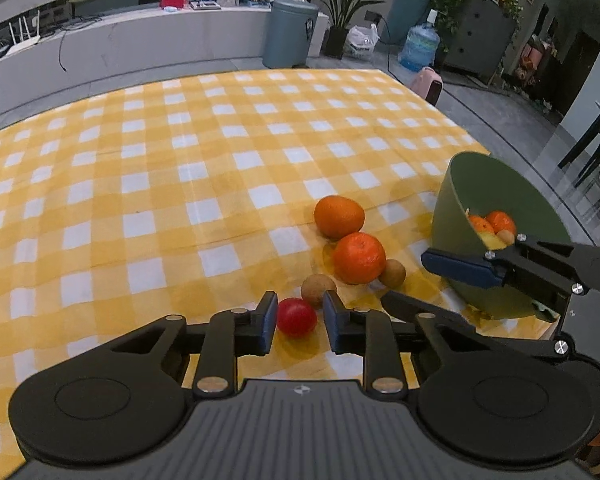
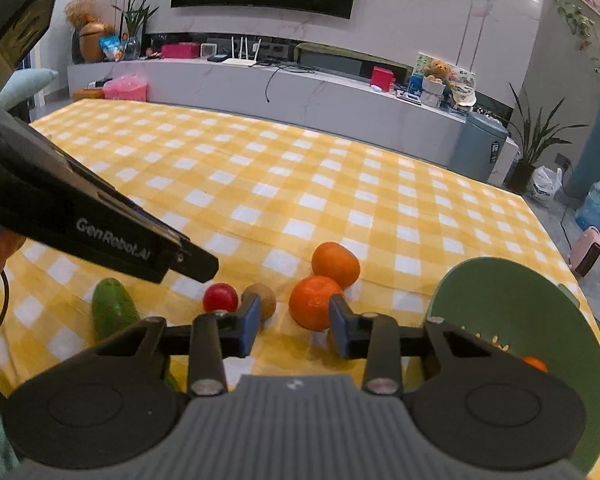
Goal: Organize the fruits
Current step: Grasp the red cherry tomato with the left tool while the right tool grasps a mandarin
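A small red tomato [image 1: 296,317] lies on the checked cloth between the open jaws of my left gripper [image 1: 300,322], which has not closed on it. Behind it lie two small brown fruits [image 1: 317,289] [image 1: 393,273] and two oranges [image 1: 359,258] [image 1: 339,216]. A green bowl [image 1: 456,200] at the right holds several fruits. My right gripper [image 2: 294,322] is open and empty, low over the cloth in front of the near orange [image 2: 312,302]; the tomato [image 2: 220,297] and a brown fruit [image 2: 266,300] lie to its left. The bowl [image 2: 512,300] is at its right.
A green cucumber [image 2: 112,312] lies on the cloth at the left in the right wrist view. The yellow checked cloth [image 1: 180,168] covers the table. A grey bin [image 1: 290,32], plants and a low shelf stand beyond the far edge.
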Action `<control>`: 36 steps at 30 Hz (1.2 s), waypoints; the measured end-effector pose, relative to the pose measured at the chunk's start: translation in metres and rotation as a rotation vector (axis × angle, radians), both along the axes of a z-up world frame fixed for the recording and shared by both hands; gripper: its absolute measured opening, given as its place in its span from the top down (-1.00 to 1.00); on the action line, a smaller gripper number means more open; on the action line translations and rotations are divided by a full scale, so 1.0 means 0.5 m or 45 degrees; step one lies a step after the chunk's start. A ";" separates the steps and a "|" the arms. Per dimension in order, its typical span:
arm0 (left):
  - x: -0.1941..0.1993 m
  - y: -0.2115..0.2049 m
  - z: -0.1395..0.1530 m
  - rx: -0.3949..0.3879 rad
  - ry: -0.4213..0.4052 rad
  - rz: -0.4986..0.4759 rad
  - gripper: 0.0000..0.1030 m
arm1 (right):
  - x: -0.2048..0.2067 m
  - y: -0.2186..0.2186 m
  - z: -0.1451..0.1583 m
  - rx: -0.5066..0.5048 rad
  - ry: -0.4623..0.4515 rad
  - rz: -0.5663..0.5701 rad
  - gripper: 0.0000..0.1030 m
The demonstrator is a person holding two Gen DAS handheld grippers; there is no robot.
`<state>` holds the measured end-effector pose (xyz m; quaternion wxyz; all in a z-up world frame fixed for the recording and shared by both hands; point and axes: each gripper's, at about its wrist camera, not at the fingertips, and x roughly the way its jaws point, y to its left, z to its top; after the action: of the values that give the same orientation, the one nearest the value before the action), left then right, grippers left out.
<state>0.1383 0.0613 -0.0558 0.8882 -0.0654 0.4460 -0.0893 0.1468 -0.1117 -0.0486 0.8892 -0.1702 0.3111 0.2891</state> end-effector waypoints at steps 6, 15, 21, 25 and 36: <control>0.025 -0.017 -0.028 -0.006 0.044 -0.040 0.42 | 0.022 0.015 -0.030 -0.113 -0.047 0.043 0.33; 0.060 -0.035 -0.039 0.030 0.040 -0.069 0.41 | 0.045 0.018 -0.059 -0.224 -0.091 0.096 0.32; 0.051 -0.032 -0.034 0.090 0.060 -0.131 0.41 | 0.048 0.018 -0.062 -0.234 -0.096 0.127 0.29; 0.037 -0.020 -0.033 0.107 0.081 -0.120 0.41 | 0.052 0.019 -0.064 -0.242 -0.104 0.145 0.26; 0.024 -0.008 -0.045 0.162 0.114 -0.071 0.39 | 0.046 0.035 -0.071 -0.299 -0.106 0.213 0.27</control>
<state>0.1505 0.0574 -0.0785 0.8668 -0.0002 0.4918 -0.0824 0.1696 -0.0943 -0.0841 0.8480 -0.3103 0.2906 0.3164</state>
